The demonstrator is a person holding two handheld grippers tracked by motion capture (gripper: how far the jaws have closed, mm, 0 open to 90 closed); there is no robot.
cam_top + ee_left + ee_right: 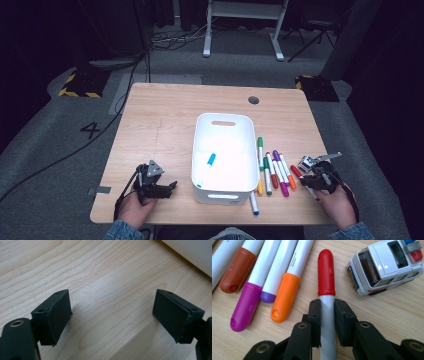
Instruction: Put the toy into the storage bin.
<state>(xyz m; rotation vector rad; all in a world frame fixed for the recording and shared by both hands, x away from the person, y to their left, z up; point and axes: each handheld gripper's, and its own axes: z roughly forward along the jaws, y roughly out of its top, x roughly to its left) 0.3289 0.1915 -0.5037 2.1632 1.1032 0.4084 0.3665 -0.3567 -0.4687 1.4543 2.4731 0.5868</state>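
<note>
gripper (pixel 327 315) on red marker (pixel 326 275)

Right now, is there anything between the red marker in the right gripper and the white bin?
Yes. The right gripper is shut on the red marker; the other markers lie on the table between it and the white bin.

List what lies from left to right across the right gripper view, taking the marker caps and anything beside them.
Brown cap → magenta cap → purple cap → orange cap → red-capped marker, clamped by the right tongs → white toy car.
</note>
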